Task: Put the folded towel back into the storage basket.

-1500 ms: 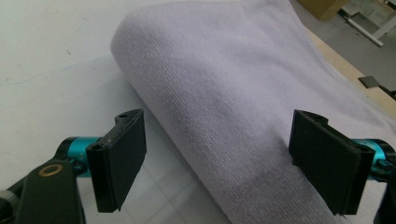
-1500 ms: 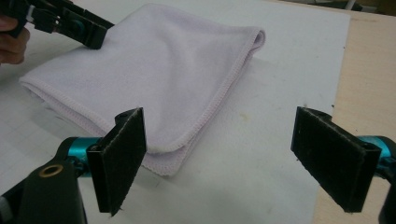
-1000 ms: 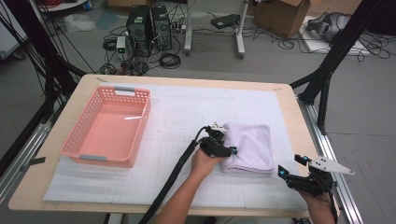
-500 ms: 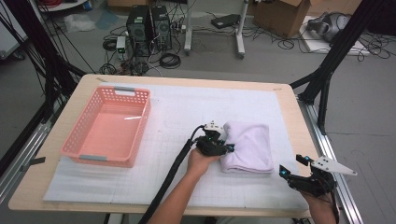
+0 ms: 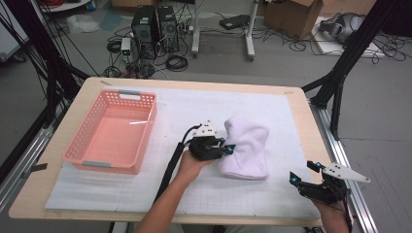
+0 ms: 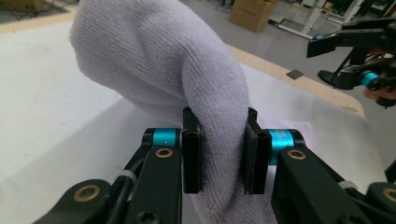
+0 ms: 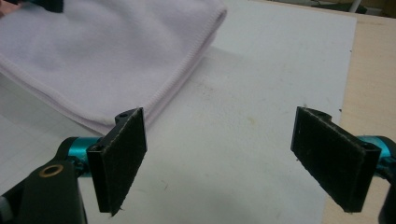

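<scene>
Nearest the person, the right gripper sits at the table's near right corner, well to the right of the towel and apart from it. Its jaws stand wide apart with nothing between them, over the white mat; in the right gripper view the towel's hemmed corner lies just beyond its left pad.

The left gripper is at the towel's left edge. Its jaws have just been closing and now clamp a thick fold of the lilac towel between the pads, the cloth bulging up above them. The rest of the towel lies folded on the mat, its far end lifted.

Farther left of the towel, well apart from it, the pink basket stands on the mat, with nothing in it.
</scene>
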Available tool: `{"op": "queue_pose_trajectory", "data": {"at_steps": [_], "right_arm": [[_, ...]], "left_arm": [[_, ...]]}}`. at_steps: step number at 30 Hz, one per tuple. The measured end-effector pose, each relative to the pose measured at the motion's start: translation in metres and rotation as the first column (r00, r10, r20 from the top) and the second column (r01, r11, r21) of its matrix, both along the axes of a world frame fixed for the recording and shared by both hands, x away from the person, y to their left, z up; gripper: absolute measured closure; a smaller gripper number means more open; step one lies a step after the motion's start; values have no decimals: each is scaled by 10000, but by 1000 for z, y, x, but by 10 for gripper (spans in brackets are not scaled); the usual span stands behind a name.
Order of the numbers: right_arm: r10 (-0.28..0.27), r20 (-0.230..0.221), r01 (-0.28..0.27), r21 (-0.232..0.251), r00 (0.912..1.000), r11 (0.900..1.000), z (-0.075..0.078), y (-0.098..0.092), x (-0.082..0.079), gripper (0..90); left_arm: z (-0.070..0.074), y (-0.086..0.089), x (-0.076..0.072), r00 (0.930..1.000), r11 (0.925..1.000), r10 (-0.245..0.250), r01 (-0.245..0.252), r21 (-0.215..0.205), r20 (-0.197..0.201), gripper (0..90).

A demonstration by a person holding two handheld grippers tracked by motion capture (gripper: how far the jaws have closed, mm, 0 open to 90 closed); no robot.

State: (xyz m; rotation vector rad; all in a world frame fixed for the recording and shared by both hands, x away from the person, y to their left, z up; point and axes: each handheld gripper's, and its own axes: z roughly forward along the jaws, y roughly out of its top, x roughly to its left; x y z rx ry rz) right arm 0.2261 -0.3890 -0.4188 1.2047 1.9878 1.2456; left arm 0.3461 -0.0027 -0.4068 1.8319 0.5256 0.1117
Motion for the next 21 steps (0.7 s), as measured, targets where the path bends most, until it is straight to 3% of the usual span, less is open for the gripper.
{"op": "queue_pose_trajectory", "data": {"at_steps": [3, 11, 18, 21], "right_arm": [[33, -13, -33, 32, 10000, 10000, 0, 1, 0, 169], [103, 13, -103, 32, 9999, 9999, 1, 6, 0, 169], [190, 48, -190, -21, 9998, 9998, 2, 9, 1, 169], [211, 56, -211, -44, 9998, 9998, 2, 10, 1, 169]], "left_arm": [[7, 15, -3, 9995, 9996, -139, 146, -225, 280, 736], [31, 53, -14, 9937, 9985, -465, 491, -238, 1018, 737], [50, 83, -19, 9900, 9966, -502, 582, -579, 1316, 738], [57, 97, -19, 9887, 9974, -484, 553, -453, 1420, 738]]}}
